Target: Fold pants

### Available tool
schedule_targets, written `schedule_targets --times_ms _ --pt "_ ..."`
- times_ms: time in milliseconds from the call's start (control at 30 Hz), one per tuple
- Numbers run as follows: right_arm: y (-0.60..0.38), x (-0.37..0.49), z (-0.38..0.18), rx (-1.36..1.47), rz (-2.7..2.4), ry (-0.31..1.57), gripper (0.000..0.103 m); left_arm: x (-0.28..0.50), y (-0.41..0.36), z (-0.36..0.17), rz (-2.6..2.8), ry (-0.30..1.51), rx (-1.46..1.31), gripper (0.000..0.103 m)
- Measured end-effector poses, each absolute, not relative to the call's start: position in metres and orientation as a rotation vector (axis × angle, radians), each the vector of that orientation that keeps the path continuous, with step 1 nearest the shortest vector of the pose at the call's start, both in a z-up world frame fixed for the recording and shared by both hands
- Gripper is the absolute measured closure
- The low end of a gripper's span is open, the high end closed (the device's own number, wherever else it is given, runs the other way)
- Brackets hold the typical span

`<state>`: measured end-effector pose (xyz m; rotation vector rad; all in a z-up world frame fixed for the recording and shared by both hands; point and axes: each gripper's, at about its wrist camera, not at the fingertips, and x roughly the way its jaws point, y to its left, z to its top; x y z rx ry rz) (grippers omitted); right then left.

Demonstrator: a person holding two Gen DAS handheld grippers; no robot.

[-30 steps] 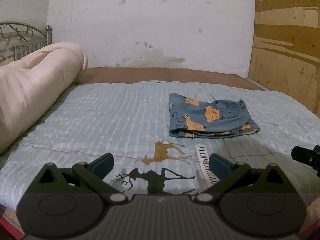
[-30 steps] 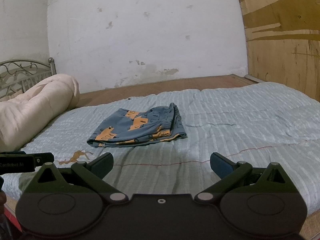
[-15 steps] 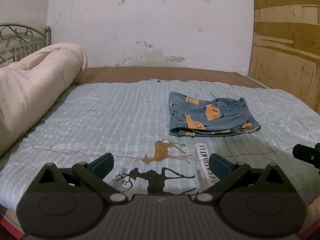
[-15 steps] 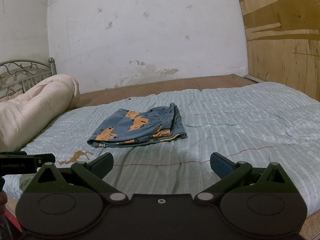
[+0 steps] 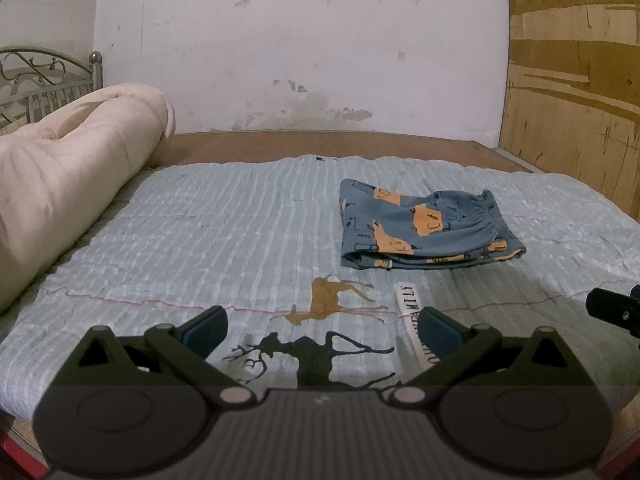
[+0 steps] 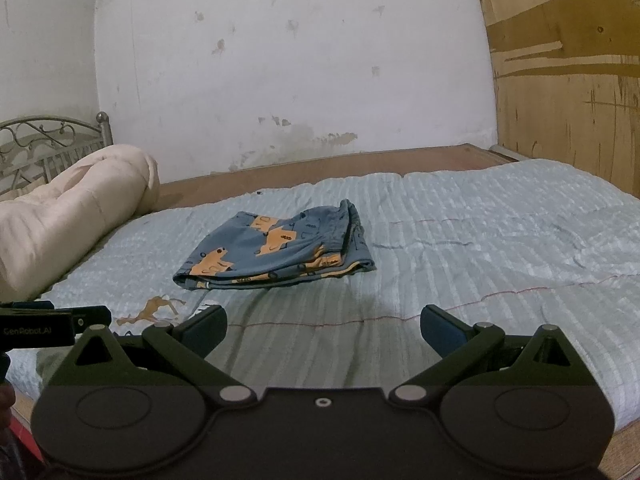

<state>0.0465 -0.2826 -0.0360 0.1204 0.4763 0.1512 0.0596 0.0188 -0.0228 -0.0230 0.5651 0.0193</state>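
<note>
Dim, flat indoor light, bluish cast. Soft shadow on the quilt just ahead of both grippers. No glare. Strong fisheye bend at edges, black vignette corners. Focus fair; wall slightly soft and noisy.

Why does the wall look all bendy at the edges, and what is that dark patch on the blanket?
Left wrist view: the fisheye lens bows the plywood wall and blacks out the corners. Right wrist view: same bending, and a dim shadow lies on the blanket between the pants and the right claw.
</note>
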Motion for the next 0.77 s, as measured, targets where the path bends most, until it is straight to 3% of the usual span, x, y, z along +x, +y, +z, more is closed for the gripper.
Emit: schedule_targets --times_ms 767 --pt "-0.281 0.0486 -0.0391 0.118 0.158 0.491 0.001 0.0605 0.0204 -0.0259 0.017 0.566 -0.024 0.0"
